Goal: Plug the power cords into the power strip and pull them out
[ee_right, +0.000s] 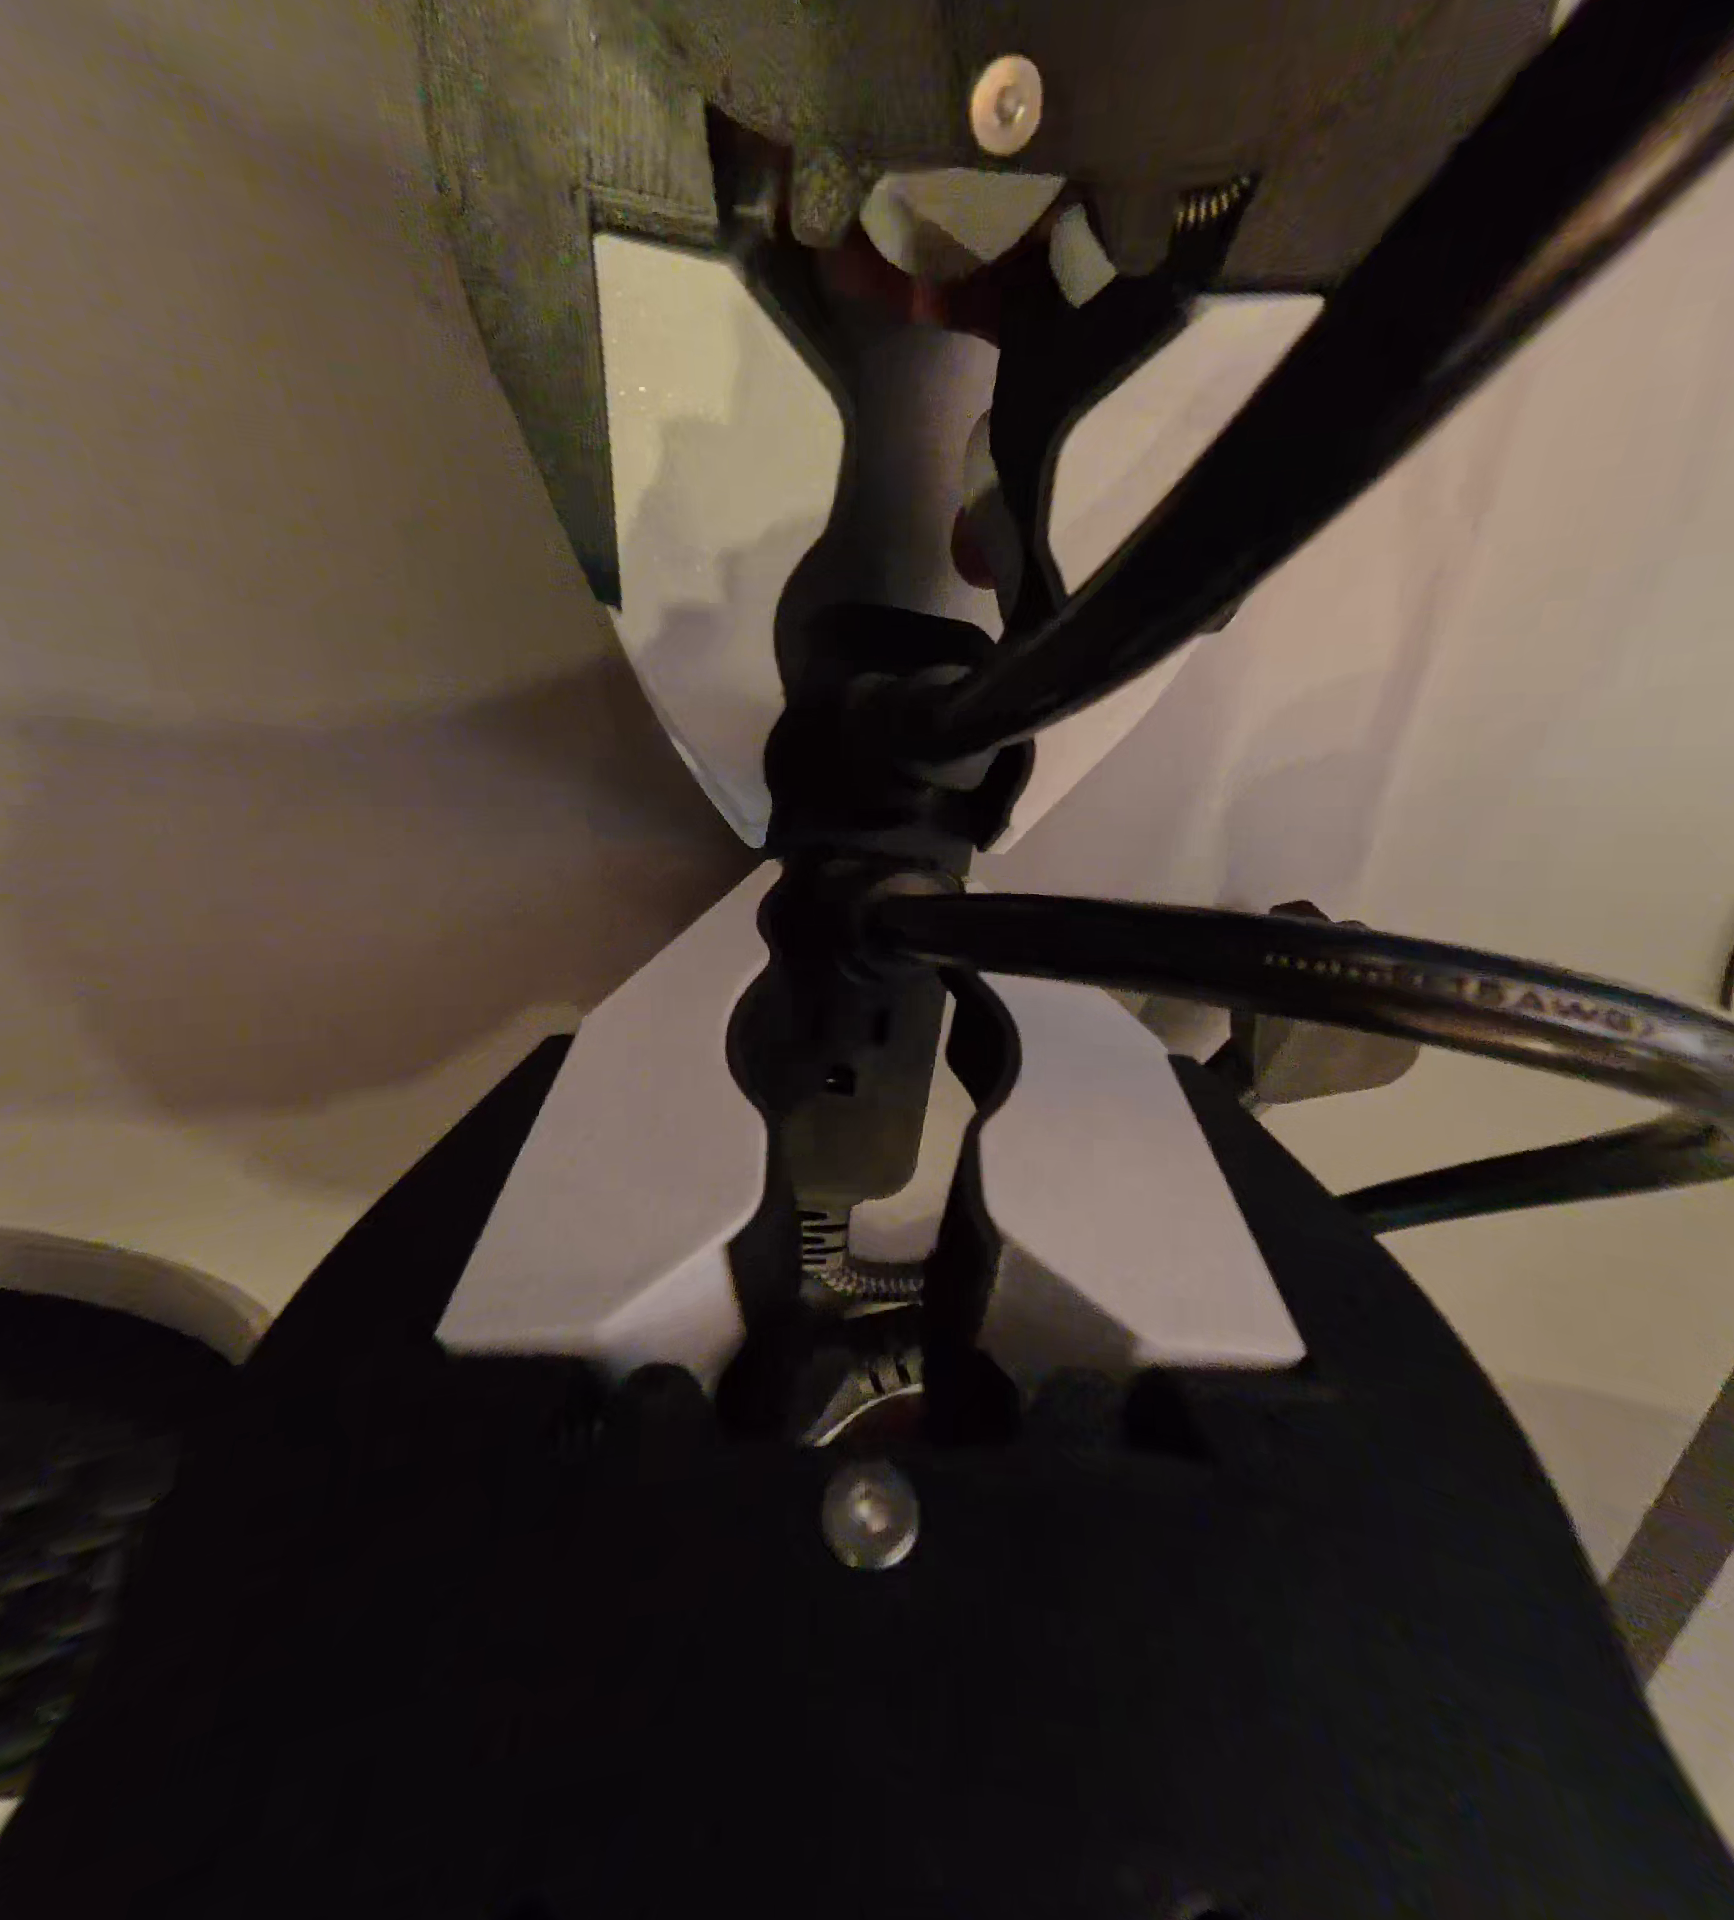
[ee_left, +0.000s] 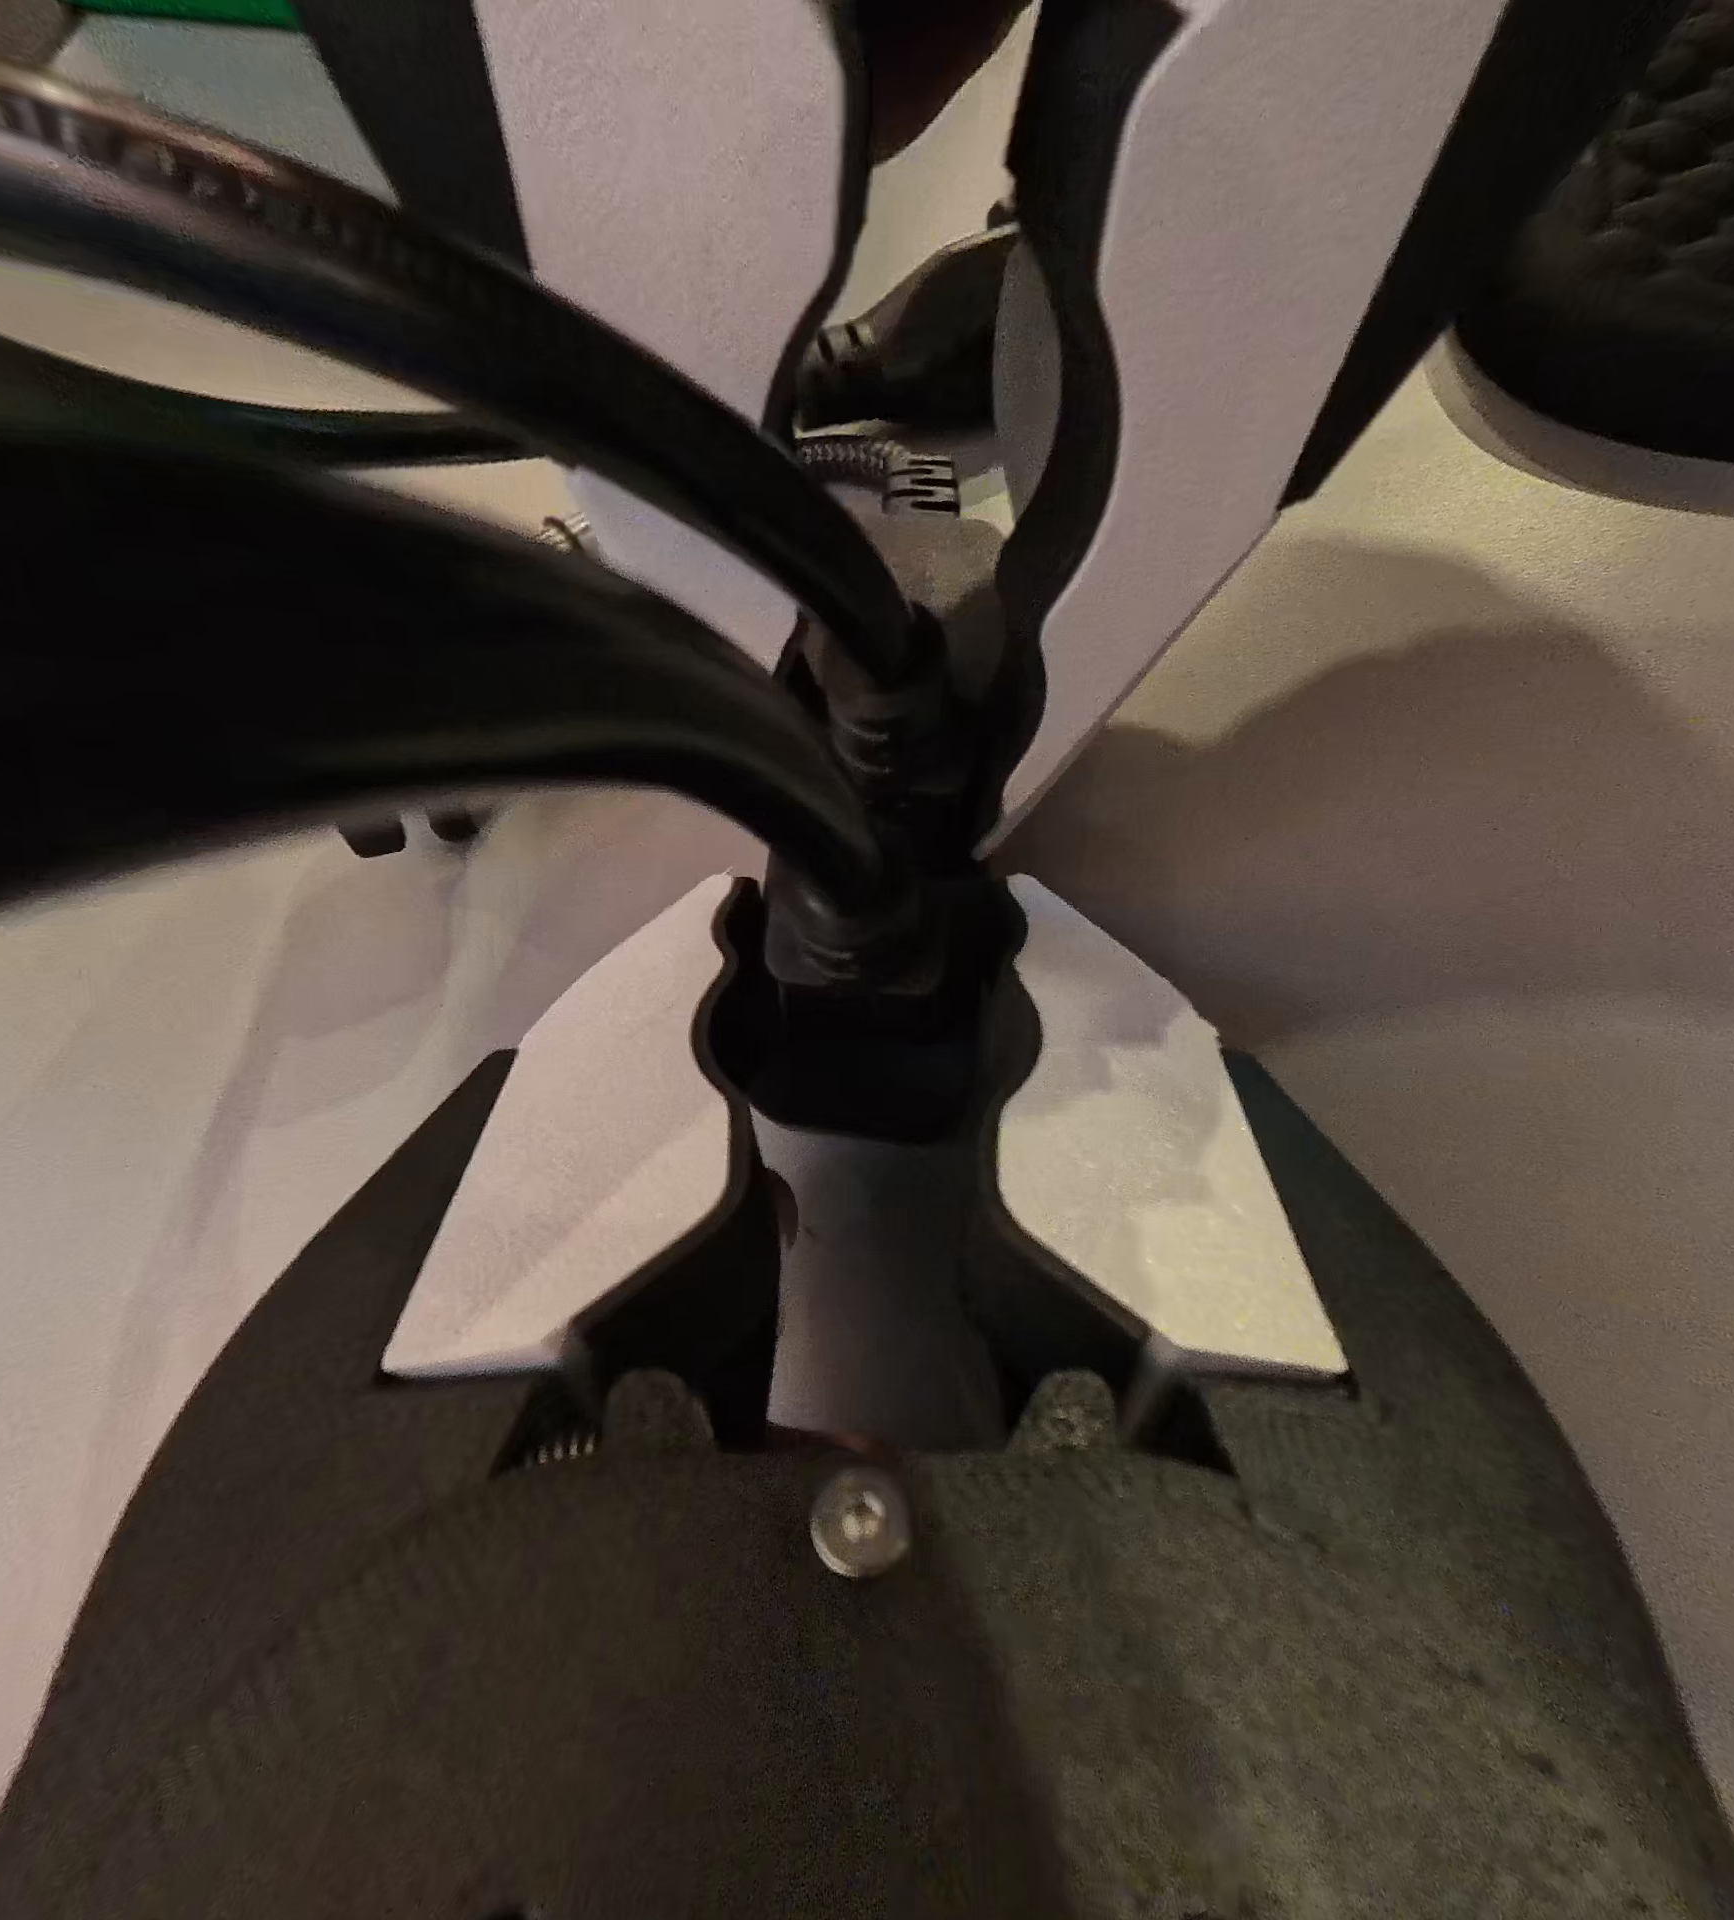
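A grey power strip [ee_left: 868,1247] lies lengthwise between my two grippers, which face each other tip to tip. In the left wrist view, my left gripper [ee_left: 873,899] is shut on a black plug [ee_left: 858,966] seated in the strip. Its black cord [ee_left: 427,665] runs off to the left. My right gripper [ee_right: 858,920] is shut on a second black plug [ee_right: 837,935]. That plug's cord [ee_right: 1362,977] loops right. The strip [ee_right: 868,1081], with open sockets and a braided cord [ee_right: 847,1262], runs between the right fingers. Each gripper also shows in the other's view, right [ee_left: 946,821] and left [ee_right: 878,821].
A black mesh shoe with a white sole [ee_left: 1673,260] stands close beside the grippers and shows again at the lower left of the right wrist view [ee_right: 1,1507]. The surface is pale. A grey stripe [ee_right: 1725,1496] crosses it. A small metal part [ee_right: 1320,1049] lies under the looped cord. Only a small space, under 4 cm, lies between the two pairs of fingers.
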Demonstrator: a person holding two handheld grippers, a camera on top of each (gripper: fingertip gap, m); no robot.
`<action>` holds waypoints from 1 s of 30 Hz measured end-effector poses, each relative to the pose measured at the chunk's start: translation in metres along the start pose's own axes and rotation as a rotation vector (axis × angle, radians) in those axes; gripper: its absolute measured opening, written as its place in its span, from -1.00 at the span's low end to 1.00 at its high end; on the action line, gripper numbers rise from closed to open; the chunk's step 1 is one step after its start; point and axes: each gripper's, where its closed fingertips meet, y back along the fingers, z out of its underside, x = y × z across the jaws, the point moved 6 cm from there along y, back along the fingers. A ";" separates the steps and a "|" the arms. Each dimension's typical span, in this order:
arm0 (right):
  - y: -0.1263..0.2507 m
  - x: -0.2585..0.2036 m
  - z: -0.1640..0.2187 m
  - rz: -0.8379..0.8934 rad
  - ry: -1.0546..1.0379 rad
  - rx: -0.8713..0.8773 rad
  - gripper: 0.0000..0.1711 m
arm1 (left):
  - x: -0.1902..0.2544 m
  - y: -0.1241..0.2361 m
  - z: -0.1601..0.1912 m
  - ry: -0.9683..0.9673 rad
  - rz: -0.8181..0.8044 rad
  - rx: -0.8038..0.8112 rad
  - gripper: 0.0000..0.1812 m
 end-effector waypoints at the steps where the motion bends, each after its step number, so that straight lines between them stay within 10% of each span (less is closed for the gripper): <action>1: 0.000 -0.001 0.000 0.022 0.012 -0.002 -0.73 | 0.000 0.000 0.000 0.001 0.000 0.002 -0.55; 15: -0.001 0.015 0.014 -0.261 -0.373 0.244 -0.73 | 0.001 -0.003 -0.003 -0.003 0.019 0.009 -0.55; 30: 0.000 0.005 0.009 -0.168 -0.206 0.179 -0.73 | 0.004 0.004 -0.013 0.046 0.068 0.025 -0.72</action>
